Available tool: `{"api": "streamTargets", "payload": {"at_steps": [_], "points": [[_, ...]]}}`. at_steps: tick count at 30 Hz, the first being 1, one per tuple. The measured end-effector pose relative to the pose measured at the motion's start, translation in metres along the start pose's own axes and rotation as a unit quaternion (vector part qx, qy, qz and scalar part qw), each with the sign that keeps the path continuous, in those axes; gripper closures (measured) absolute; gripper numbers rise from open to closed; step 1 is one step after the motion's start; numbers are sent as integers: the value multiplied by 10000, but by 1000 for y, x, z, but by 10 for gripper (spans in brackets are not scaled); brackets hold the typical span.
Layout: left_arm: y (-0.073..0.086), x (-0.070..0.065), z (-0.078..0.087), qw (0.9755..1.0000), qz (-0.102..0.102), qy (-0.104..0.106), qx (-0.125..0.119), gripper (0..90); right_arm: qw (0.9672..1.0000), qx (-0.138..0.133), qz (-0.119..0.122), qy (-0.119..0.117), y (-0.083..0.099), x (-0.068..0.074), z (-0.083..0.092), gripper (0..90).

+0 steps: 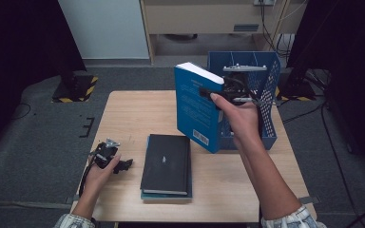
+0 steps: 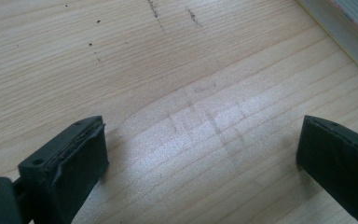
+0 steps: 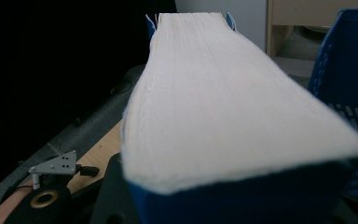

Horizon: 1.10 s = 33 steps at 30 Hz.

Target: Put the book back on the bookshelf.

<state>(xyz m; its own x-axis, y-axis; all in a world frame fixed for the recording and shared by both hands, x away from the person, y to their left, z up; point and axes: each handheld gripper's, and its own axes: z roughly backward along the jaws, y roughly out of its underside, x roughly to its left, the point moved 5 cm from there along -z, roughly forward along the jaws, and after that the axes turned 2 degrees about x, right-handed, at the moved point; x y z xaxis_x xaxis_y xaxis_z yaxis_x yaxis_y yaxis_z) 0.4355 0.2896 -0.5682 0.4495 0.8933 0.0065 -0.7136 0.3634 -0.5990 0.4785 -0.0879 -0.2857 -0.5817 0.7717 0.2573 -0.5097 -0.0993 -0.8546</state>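
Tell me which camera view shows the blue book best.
The high view: the blue book stands upright, cover and barcode visible, clamped by the right hand-held gripper. The right gripper view gives its page edge close up; the left gripper view shows bare table.

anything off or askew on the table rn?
Nothing stands out. The blue book is tilted only because the right gripper holds it up beside the blue basket. The black book sits slightly offset on a teal one beneath. The left gripper is open over bare table, which shows only faint scuffs.
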Motion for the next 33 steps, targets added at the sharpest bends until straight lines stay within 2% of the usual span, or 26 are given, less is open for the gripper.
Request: {"api": "streamTargets", "payload": {"at_steps": [7,16,33], "points": [[1,0,-1,9999,20,1,-140,0,9998,-19,-85,159,1,-14,16,608],[2,0,-1,9998,27,5,-181,0,9990,-98,-245,365,0,-34,32,608],[2,0,-2,9996,20,7,-294,0,9957,-89,-419,820,2,-68,53,607]]}}
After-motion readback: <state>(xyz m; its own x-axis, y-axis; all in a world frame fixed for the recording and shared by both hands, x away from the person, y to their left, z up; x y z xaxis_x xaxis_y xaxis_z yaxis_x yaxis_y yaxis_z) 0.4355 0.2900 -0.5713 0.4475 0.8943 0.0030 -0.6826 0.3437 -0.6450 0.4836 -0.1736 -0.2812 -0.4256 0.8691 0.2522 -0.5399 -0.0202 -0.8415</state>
